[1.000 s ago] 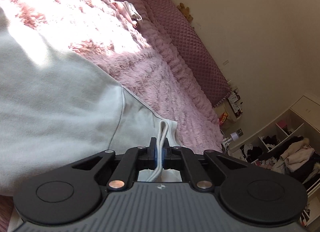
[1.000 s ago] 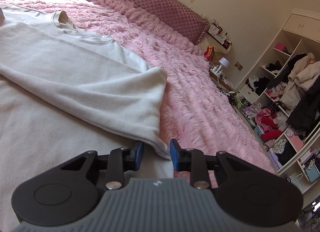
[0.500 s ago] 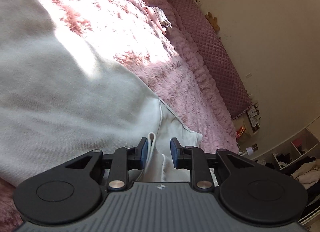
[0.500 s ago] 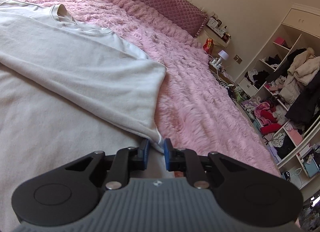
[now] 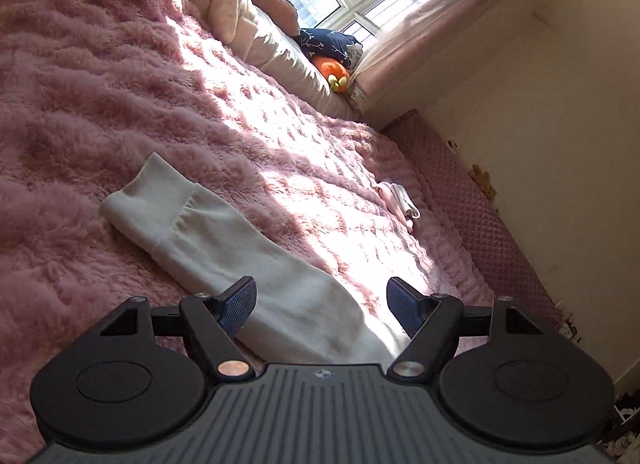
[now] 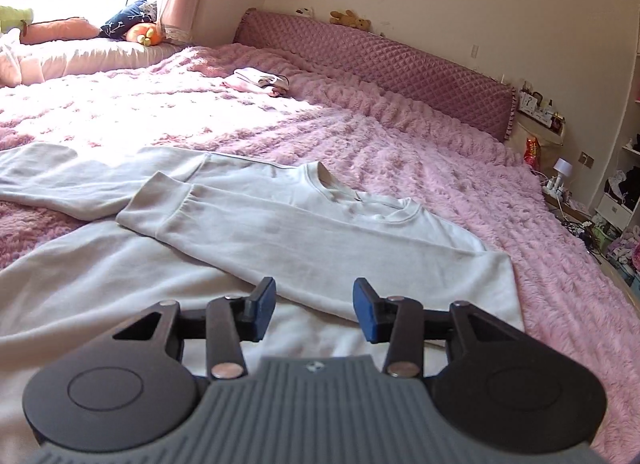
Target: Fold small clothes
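A white long-sleeved sweatshirt lies flat on the pink fluffy bedspread. Its right sleeve is folded across the chest, cuff toward the left. Its left sleeve stretches out over the bedspread, ribbed cuff at the far end. My left gripper is open and empty, jaws wide, just above that sleeve. My right gripper is open and empty above the folded sleeve near the shirt's body.
A small folded pink and white garment lies near the quilted headboard; it also shows in the left wrist view. Pillows and an orange plush toy sit by the window. Cluttered shelves stand at the far right.
Both grippers have opened wide and let go of the shirt. The left one has swung round toward the outstretched sleeve and window. The right one has pulled back and risen, showing the whole shirt.
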`<state>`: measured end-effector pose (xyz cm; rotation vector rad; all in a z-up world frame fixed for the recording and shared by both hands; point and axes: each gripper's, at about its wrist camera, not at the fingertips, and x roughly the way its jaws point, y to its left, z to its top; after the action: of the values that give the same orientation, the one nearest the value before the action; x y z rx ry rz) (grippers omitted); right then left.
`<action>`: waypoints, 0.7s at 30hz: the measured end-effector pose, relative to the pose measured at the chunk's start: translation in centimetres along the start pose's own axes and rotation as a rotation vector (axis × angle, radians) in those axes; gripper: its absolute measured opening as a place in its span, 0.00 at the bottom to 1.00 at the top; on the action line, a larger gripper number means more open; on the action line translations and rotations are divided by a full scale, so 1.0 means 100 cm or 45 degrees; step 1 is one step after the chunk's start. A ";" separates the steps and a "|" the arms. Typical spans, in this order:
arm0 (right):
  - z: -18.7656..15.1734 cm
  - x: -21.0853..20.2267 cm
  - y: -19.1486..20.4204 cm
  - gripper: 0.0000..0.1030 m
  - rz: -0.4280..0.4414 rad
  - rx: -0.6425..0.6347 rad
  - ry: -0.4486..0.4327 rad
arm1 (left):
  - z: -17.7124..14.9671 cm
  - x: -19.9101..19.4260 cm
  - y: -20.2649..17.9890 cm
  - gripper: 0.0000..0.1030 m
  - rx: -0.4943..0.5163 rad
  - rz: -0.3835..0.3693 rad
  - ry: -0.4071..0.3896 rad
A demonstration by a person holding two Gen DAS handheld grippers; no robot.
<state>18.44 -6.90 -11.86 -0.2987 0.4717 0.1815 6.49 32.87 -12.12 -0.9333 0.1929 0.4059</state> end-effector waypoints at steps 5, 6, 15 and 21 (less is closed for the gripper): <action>0.022 0.000 0.056 0.39 0.132 -0.020 -0.026 | 0.013 -0.001 0.060 0.80 -0.267 0.122 -0.077; 0.026 -0.001 0.065 0.39 0.141 -0.038 -0.032 | 0.014 0.002 0.069 0.77 -0.301 0.124 -0.076; 0.031 -0.004 0.095 0.43 0.167 -0.097 -0.011 | 0.017 0.037 0.085 0.28 -0.395 0.070 -0.101; 0.021 -0.002 0.091 0.43 0.167 -0.112 0.023 | 0.012 0.034 0.089 0.07 -0.420 0.074 -0.106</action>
<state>16.92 2.36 -12.13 -0.3556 0.5025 0.3280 5.86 39.41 -19.13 -1.2342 0.0779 0.5394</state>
